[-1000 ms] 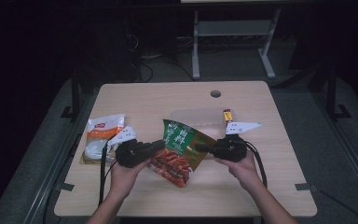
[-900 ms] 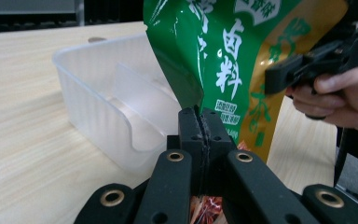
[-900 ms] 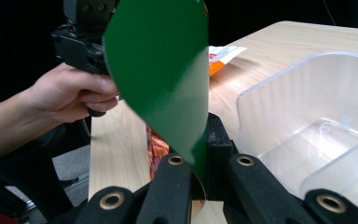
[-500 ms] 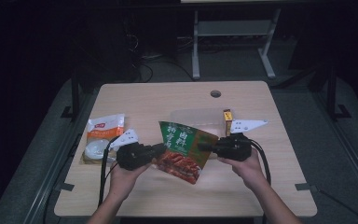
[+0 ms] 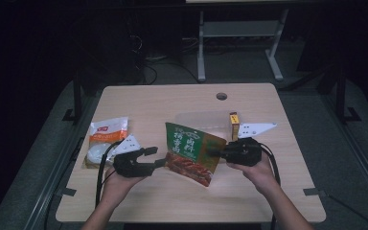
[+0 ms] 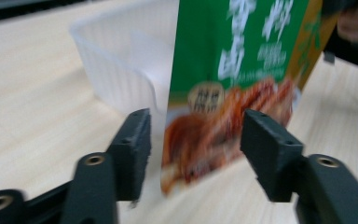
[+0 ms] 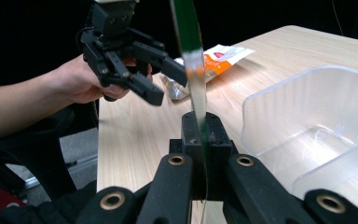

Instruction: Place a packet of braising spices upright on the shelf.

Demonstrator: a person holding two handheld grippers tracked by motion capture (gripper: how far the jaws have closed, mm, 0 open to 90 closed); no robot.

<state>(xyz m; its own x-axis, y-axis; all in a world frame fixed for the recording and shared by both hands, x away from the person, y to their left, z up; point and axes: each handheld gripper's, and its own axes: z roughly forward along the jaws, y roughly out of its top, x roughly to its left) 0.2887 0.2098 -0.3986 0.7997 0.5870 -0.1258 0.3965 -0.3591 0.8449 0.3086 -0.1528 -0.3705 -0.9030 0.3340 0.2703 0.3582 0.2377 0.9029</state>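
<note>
Item: green pouch (image 5: 191,152), snack packet with red food print, held upright above the desk (image 5: 172,103), just in front of the clear tray (image 5: 203,120).

Change: left claw (image 5: 154,157) has just been opening. One second back it pinched the pouch's left edge; now its jaws stand apart, and in the left gripper view the pouch (image 6: 235,88) hangs between them with the pads clear of it. Judgement: the pouch has passed to one-handed carry, likely bound for the tray.

Right claw (image 7: 200,126): clamped tight on the pouch's right edge.

Pose: left hand (image 5: 120,179) low, palm up, claw level and pointing right. Right hand (image 5: 254,167) opposite, claw level and pointing left.

Also present: orange-white packet (image 5: 106,133) and round white pack (image 5: 96,153) at desk left; small yellow box (image 5: 234,123) by the tray.
</note>
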